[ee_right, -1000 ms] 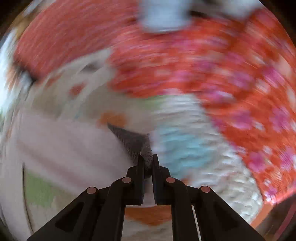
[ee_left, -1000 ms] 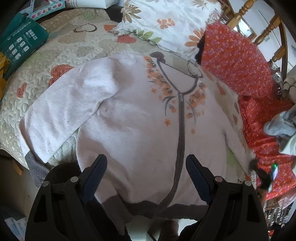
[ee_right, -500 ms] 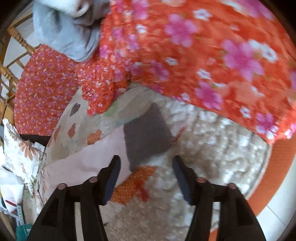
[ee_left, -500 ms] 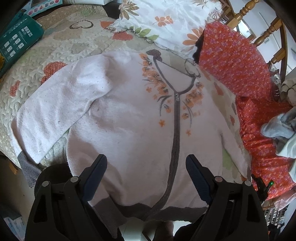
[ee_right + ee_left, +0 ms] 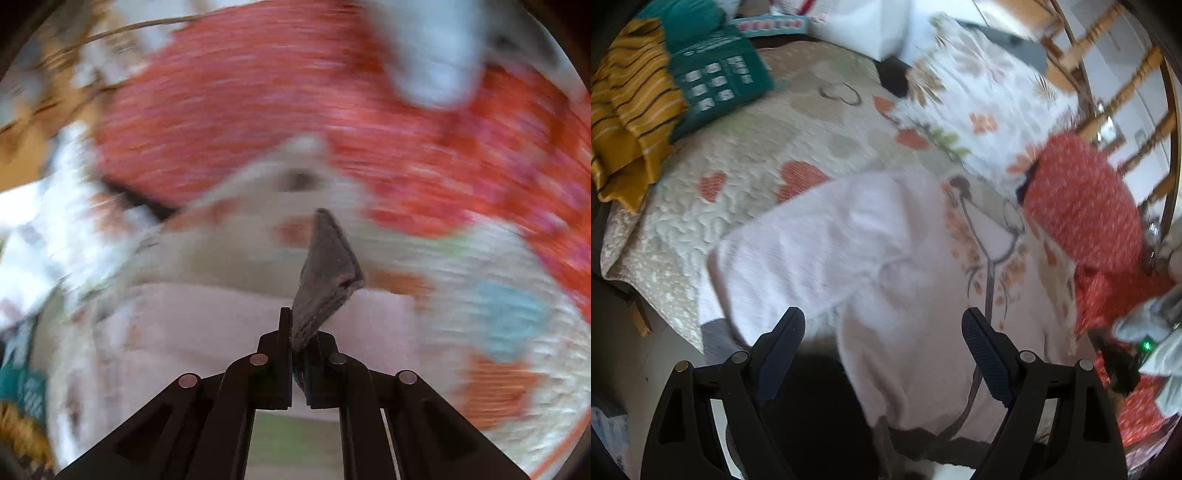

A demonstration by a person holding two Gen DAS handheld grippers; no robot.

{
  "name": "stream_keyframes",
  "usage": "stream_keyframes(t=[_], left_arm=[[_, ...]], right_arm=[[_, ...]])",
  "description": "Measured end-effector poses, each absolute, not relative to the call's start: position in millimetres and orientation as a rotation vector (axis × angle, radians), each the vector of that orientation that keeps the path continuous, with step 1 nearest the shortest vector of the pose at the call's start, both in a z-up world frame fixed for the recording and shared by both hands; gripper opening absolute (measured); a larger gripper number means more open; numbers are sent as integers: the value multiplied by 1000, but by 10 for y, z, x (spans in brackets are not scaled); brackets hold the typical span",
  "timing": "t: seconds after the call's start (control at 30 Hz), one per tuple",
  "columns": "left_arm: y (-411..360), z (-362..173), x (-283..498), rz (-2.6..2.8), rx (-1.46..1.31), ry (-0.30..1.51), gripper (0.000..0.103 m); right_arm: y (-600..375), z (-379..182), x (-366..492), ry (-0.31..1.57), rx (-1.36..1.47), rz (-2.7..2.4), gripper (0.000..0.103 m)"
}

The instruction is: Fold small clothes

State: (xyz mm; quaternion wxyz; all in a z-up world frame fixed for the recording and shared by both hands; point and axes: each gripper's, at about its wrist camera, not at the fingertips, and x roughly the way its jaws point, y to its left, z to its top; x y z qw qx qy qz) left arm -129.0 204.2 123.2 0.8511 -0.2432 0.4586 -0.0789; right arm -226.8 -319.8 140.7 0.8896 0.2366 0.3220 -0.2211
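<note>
The pale pink sweater [image 5: 901,280] lies spread front-up on the quilted bed cover [image 5: 738,173], its dark zip line [image 5: 988,291] running from the collar at 1 o'clock down toward the grey hem at 6 o'clock in my left view. One sleeve [image 5: 798,254] reaches out toward 9 o'clock, ending in a grey cuff [image 5: 714,334] near the bed's edge. Orange flowers [image 5: 964,229] are printed on both sides of the zip.

My right tongs [image 5: 298,341] are pinched tight on the other grey cuff [image 5: 327,273], which stands up from between the tips as a dark wedge pointing to 12 o'clock; the pink sleeve trails behind it, blurred. My left tongs [image 5: 882,332] are spread wide and grip nothing, hovering above the sweater's lower body, with 1 fingertip [image 5: 786,332] over the sleeve's underside and the other beside the zip.

Around the sweater, a floral pillow [image 5: 979,99] sits at 1 o'clock, a red flowered cloth [image 5: 1082,206] at 3 o'clock with a grey garment [image 5: 1152,317] on it, a green package [image 5: 716,81] at 11 o'clock and a mustard striped cloth [image 5: 628,110] at 10 o'clock. Wooden chair rails [image 5: 1123,88] show at 2 o'clock.
</note>
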Motion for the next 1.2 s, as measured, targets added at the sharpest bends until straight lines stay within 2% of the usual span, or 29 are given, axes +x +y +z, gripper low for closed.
stream_keyframes(t=[0.17,0.4,0.7,0.93,0.97,1.0,1.07,1.2], left_arm=[[2415,1159,-1369,-125,-543,938,86],[3062,912,-1502,-12,-597,945,86],[3679,600,-1683,99,-683,963,86],[4058,517,-1875,183,-739,942,86],[4110,519,-1914,200,-746,936,86],[4180,525,-1979,225,-753,926,86],[4264,531,-2074,257,-761,913,86],[4401,522,-2284,305,-792,890,86]], right_arm=[[-1943,1497,-1145,730,413,-146,5],[-312,956,-61,896,315,130,5],[778,101,456,1098,99,161,8],[1358,263,237,1078,-115,289,14],[1488,330,164,1062,-152,321,18],[1658,400,59,1048,-203,374,31],[2009,471,-141,1048,-297,503,50],[2787,340,-580,1167,-445,801,52]])
